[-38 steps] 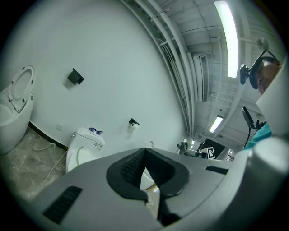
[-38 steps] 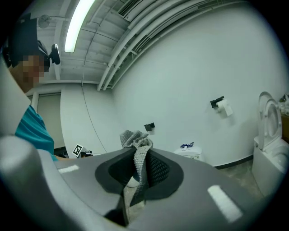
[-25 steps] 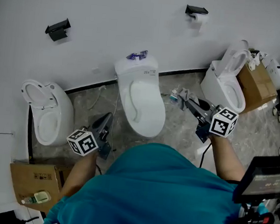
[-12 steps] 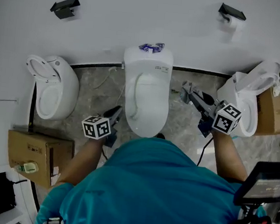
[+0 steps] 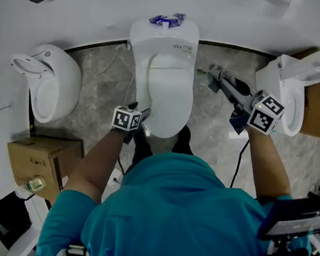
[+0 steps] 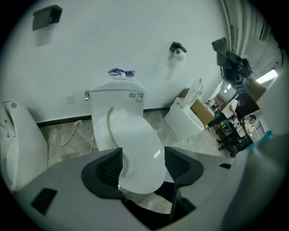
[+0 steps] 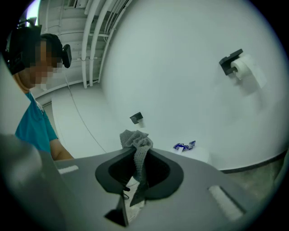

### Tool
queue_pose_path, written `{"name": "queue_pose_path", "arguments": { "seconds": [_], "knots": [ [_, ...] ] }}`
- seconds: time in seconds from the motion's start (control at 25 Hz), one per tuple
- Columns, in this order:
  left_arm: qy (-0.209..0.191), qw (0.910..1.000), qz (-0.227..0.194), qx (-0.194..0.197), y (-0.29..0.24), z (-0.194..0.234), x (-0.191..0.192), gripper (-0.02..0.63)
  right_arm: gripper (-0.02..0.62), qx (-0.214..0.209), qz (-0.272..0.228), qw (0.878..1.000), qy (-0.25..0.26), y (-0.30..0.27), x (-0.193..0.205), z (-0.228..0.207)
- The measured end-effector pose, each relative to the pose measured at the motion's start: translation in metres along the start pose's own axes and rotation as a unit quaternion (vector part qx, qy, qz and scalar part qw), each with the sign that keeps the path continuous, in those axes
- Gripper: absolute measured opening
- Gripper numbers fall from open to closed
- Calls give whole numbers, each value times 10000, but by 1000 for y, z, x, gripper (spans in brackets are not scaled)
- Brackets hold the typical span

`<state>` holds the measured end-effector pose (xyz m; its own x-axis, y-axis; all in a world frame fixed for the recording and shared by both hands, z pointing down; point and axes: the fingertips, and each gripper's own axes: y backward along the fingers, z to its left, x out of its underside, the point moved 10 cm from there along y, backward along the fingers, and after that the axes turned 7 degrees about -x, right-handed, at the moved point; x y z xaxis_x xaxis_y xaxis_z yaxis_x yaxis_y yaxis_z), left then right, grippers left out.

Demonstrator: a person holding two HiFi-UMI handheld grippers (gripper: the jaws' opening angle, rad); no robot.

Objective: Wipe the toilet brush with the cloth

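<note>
Cloth (image 7: 135,140) stands upright, pinched in right gripper (image 7: 138,159), bunched end toward wall, beside toilet (image 5: 163,91) right edge. Left gripper (image 6: 143,164) jaws opening, empty, at bowl's front-left edge. Floor (image 5: 95,101) open on both sides.

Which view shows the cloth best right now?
The right gripper view: the grey cloth is pinched between the jaws of the right gripper, weave visible. The head view shows only a small grey bunch at that gripper's tip. The left gripper view shows none of it.
</note>
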<state>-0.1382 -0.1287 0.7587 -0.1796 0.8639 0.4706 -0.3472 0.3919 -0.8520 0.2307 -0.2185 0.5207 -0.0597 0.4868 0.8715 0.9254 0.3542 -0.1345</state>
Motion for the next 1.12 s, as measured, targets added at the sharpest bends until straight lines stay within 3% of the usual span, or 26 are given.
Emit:
{"name": "queue_pose_path", "arguments": {
  "seconds": [0.16,0.24,0.48,0.84,1.0,1.08,1.12],
  "knots": [
    [-427,9959,790,-58,-68,4,38,308,46,287,13,9989,-371,8,39,-9],
    [-388,9943,989,-74,-98,5,49,327,46,385,101,9977,-545,15,55,-18],
    [-282,9904,1289,-417,-165,9,68,350,46,635,259,9939,-867,31,87,-44],
    [-224,9832,1564,-918,-209,16,84,350,46,737,442,9905,-1071,49,109,-57],
    [-493,9803,1486,-1202,-207,13,83,312,46,835,466,9891,-1115,57,112,-58],
    [-828,9789,1463,-1165,-203,10,81,191,46,866,474,9886,-1134,54,114,-59],
    [-896,9785,1477,-1128,-199,9,79,169,46,866,490,9884,-1144,51,114,-58]
  ]
}}
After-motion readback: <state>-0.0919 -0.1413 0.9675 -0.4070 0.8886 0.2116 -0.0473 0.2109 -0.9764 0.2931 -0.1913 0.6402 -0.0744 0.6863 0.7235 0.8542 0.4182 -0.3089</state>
